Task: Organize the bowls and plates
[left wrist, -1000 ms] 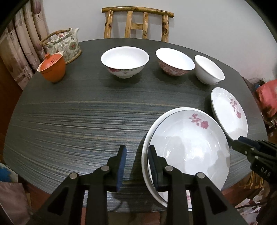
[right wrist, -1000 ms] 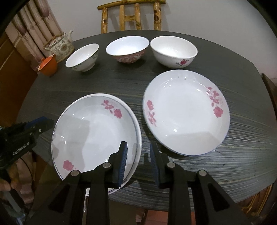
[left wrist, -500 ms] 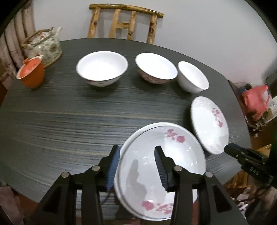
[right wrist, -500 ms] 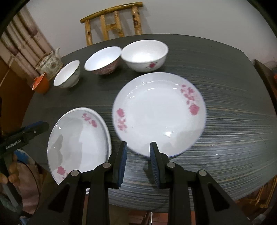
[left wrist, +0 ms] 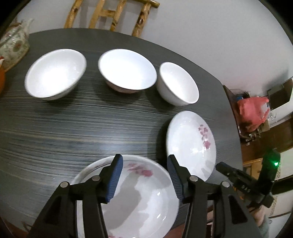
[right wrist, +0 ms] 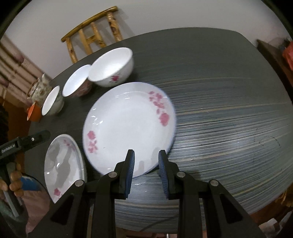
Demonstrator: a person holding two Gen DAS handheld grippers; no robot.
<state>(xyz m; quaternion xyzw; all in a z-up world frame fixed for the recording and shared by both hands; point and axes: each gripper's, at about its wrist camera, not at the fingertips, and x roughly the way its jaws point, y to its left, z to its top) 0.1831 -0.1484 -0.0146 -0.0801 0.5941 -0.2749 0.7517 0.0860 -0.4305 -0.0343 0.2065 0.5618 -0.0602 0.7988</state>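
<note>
Two stacked white plates with pink flowers (left wrist: 139, 197) lie at the table's near edge. My left gripper (left wrist: 144, 159) hovers over them; its jaws are opening, with nothing pressed between them. A single flowered plate (right wrist: 128, 126) lies to the right of the stack. My right gripper (right wrist: 146, 153) hangs over its near rim, jaws a narrow gap apart and gripping nothing. Three white bowls (left wrist: 55, 73) (left wrist: 126, 70) (left wrist: 177, 84) stand in a row at the back. The stack (right wrist: 64, 164) and the left gripper's tip (right wrist: 42, 135) also show in the right wrist view.
A wooden chair (left wrist: 111, 16) stands behind the dark round table (left wrist: 73, 128). A flowered teapot (right wrist: 40, 87) and an orange cup (right wrist: 33, 113) sit at the far left. A red bag (left wrist: 254, 111) lies off the table's right side. A hand (right wrist: 14, 181) holds the left gripper.
My left gripper's jaws have spread wide and it has shifted right over the stacked plates. My right gripper has swung from the stack's edge to the single plate's near rim.
</note>
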